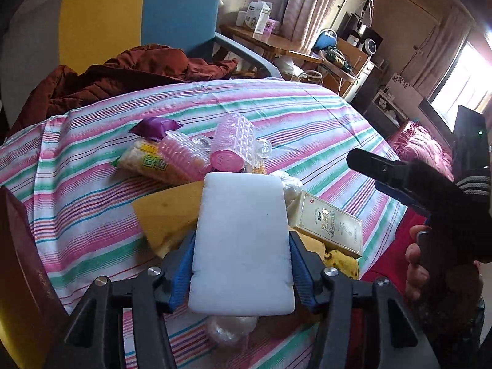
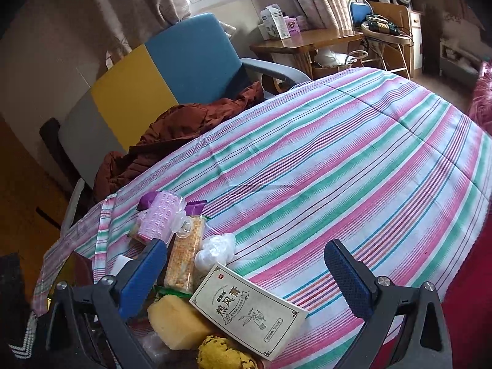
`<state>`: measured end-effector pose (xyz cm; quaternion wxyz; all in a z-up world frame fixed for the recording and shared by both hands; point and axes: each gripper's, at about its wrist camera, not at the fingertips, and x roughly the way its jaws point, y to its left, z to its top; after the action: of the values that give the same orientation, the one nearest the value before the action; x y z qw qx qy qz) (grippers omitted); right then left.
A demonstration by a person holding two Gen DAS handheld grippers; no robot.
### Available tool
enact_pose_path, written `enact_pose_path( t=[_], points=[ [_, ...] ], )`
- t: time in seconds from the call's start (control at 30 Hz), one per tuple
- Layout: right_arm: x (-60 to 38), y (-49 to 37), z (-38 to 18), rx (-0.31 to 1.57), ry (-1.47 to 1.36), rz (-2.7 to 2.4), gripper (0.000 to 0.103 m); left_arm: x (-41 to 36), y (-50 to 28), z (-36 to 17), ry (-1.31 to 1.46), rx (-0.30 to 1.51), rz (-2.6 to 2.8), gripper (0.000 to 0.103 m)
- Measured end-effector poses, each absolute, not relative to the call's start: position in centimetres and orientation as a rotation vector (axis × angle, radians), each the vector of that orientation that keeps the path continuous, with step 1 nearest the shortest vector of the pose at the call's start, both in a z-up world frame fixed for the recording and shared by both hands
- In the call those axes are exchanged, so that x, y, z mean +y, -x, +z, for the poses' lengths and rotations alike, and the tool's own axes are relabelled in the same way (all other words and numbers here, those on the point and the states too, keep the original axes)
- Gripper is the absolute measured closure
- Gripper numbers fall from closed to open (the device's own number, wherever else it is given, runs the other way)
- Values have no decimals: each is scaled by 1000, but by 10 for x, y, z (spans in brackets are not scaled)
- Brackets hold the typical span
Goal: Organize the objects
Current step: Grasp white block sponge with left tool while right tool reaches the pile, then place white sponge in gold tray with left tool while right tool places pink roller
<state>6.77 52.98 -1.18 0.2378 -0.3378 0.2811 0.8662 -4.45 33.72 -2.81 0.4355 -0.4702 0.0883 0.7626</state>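
1. The left gripper [image 1: 242, 272] is clamped on a white foam block [image 1: 243, 240]; its blue pads press the block's two long sides and the block sticks out forward, held above the clutter.
2. The right gripper [image 2: 246, 273] has its jaws spread wide with nothing between them. It hangs over the near edge of the pile; in the left wrist view it shows at the right [image 1: 399, 181], gripped by a hand [image 1: 413, 264].
3. The pile lies on a striped bedsheet [image 2: 338, 153] of pink, green and white.
4. A cream medicine box [image 2: 249, 309] lies flat, its near corner resting over a yellow sponge [image 2: 176, 319].
5. Just beside the sponge sits a yellow knitted item with dark spots [image 2: 224, 353]; what it is cannot be made out.
6. Farther back lie a long snack packet [image 2: 184, 261], a crumpled clear plastic bag [image 2: 215, 249] touching it, and a pink studded bottle [image 2: 160, 218] on its side.
7. A purple wrapper [image 1: 155, 126] lies behind the bottle.
8. A brown jacket [image 1: 123, 77] is heaped on the blue and yellow chair [image 1: 138, 15] beyond the sheet.
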Motion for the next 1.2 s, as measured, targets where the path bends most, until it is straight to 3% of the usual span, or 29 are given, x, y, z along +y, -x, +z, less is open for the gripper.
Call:
enact_pose_path(
  t=[0.47, 0.67, 0.7, 0.73, 0.77, 1.2],
  points=[
    [480, 49, -16, 214, 1270, 2587, 0, 233, 46, -13, 1181, 47, 2020, 45],
    [483, 79, -35, 218, 1378, 2612, 0, 202, 52, -8, 1191, -12, 2063, 45],
    [481, 81, -38, 226, 1398, 2617, 4, 199, 53, -8, 1194, -19, 2070, 45],
    [480, 83, -42, 225, 1420, 2620, 26, 196, 53, -8, 1195, -25, 2075, 45],
    [478, 83, -44, 217, 1434, 2615, 31, 194, 54, -8, 1196, -31, 2081, 45],
    [429, 38, 22, 220, 1218, 2815, 31, 136, 60, -1, 1197, -135, 2217, 45]
  ],
)
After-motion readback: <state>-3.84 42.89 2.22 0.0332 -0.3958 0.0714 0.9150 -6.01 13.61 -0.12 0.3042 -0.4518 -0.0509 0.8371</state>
